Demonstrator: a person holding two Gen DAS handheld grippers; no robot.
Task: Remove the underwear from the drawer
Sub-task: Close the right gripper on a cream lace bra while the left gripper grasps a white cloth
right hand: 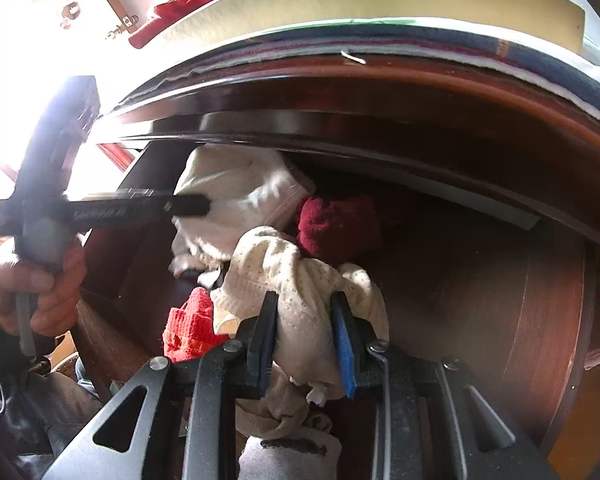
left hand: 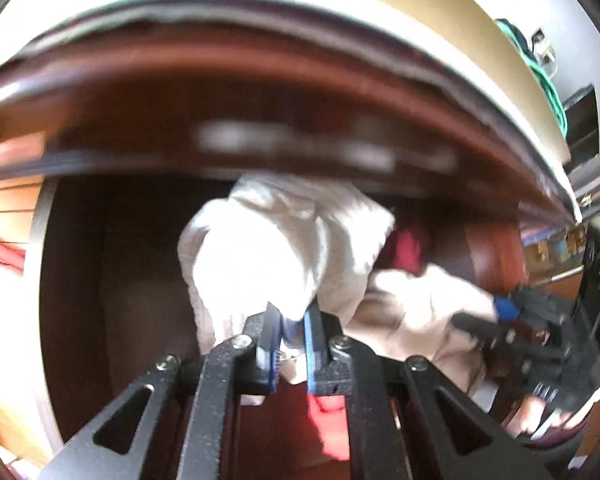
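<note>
In the drawer, two pale garments, apparently underwear: left gripper jaws clamp one, right gripper the other.

Harsh window glare from the left, perhaps motion blur throughout, dim drawer interior, fisheye-bent edges.

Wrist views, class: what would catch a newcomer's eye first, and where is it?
Pale cloth stands out in the dark wooden drawer. The left gripper is shut on a white garment at the middle of its view; the right gripper is shut on a cream dotted garment. Behind that sits a dark red bundle, with a bright red cloth low on the left.
</note>
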